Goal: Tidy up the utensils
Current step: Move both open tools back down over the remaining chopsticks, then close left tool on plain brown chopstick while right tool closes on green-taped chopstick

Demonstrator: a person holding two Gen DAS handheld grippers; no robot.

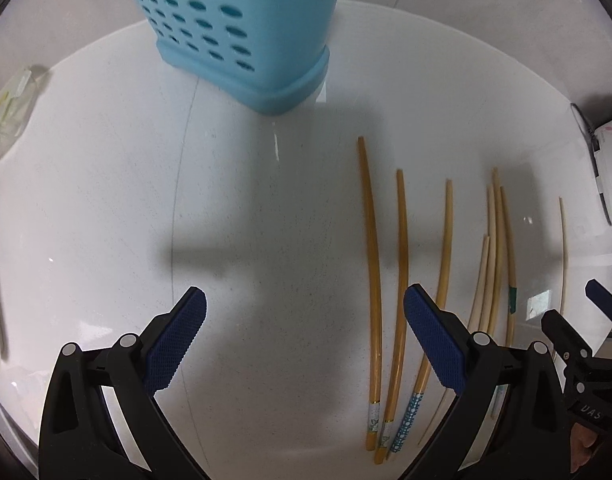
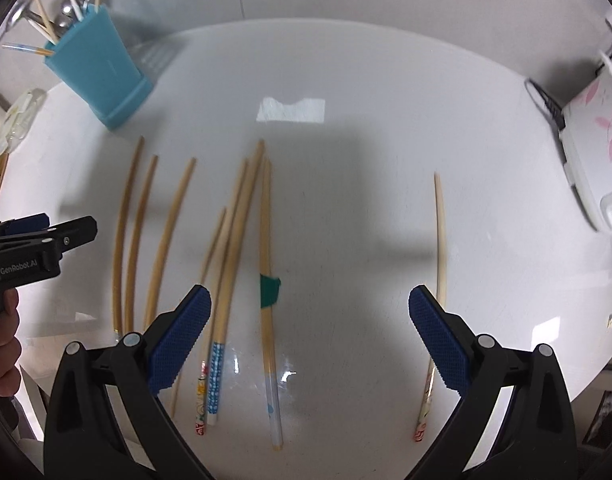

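Several wooden chopsticks [image 2: 262, 240] lie side by side on the white table [image 2: 365, 152], one with a green tape band [image 2: 269, 290]. In the left wrist view the same chopsticks [image 1: 371, 264] lie to the right. A blue perforated utensil holder [image 1: 242, 32] stands at the back; in the right wrist view the holder [image 2: 100, 76] has spoons and chopsticks in it. My left gripper [image 1: 306, 312] hovers open over bare table, left of the chopsticks. My right gripper [image 2: 309, 312] is open above the taped chopstick, with one lone chopstick [image 2: 439, 232] by its right finger.
A white box with pink flower print [image 2: 593, 140] sits at the table's right edge. A clear packet [image 1: 10, 108] lies at the left edge. A person's hand [image 2: 2, 344] holds the left gripper. Bare table lies between holder and chopsticks.
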